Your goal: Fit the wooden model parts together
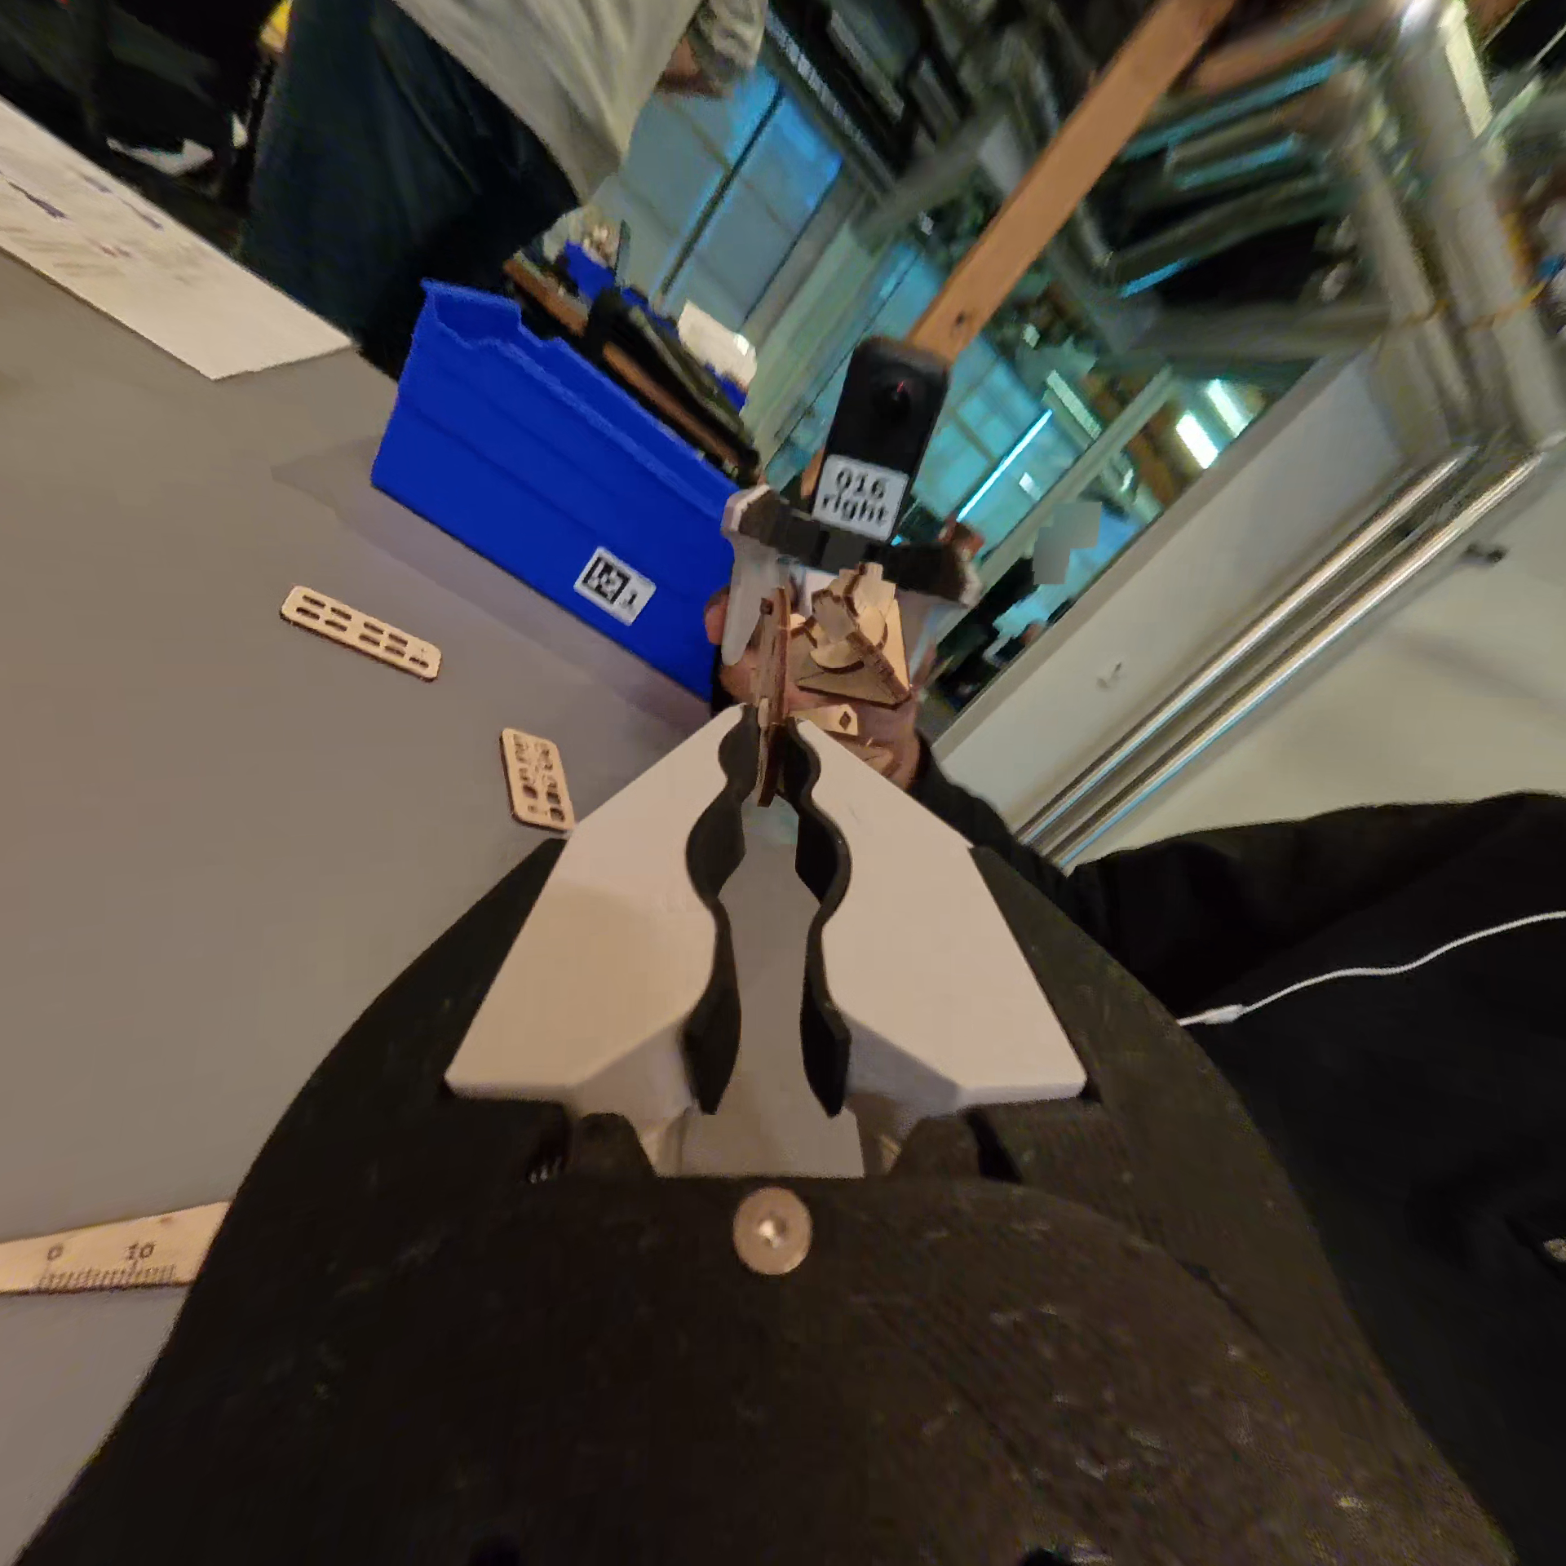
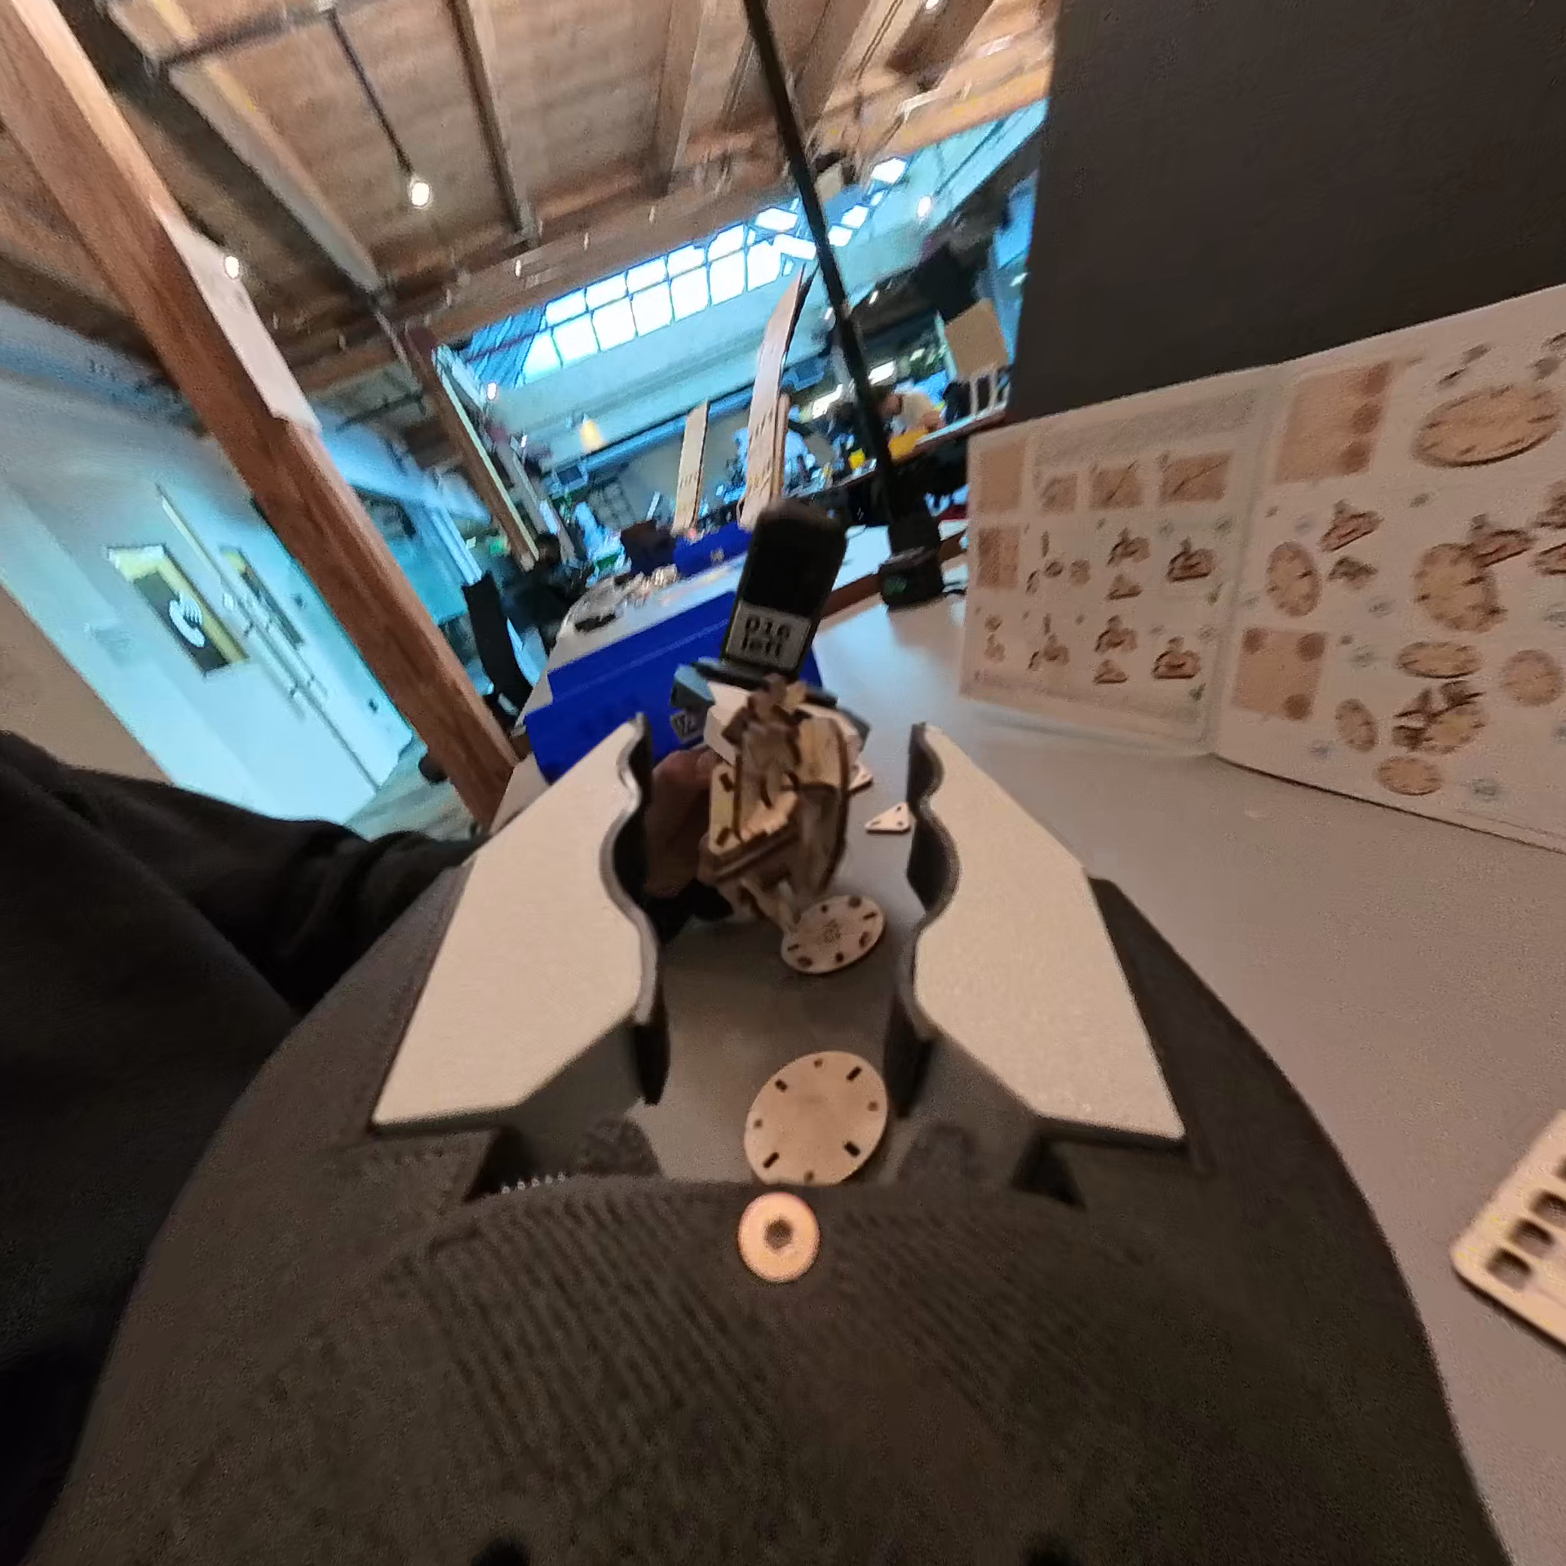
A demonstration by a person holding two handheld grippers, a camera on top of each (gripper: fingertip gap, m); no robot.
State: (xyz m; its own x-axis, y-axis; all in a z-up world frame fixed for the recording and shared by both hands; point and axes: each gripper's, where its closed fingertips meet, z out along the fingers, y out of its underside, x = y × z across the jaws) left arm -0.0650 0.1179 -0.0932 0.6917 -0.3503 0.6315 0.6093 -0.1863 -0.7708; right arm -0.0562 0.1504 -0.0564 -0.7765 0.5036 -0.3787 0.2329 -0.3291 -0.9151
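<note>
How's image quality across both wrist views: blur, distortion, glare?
Left wrist view: strong fisheye; background and blue bin smeared; wooden model soft; bright streaks on the metal rails. Right wrist view: fisheye; instruction sheet and model blurred; skylight overexposed.

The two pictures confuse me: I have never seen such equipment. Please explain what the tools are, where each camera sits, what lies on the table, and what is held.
No robot here: a person holds a tool in each hand, and each tool carries a camera looking along its two fingers.

The left camera shows the left hand-held gripper, its black pads shut on a thin plate of a wooden model. The right camera shows the right hand-held gripper wide open, holding nothing, with the model just beyond its tips.

On the grey table lie two slotted wooden strips, a ruler, two wooden discs, a blue bin and an open instruction sheet.
</note>
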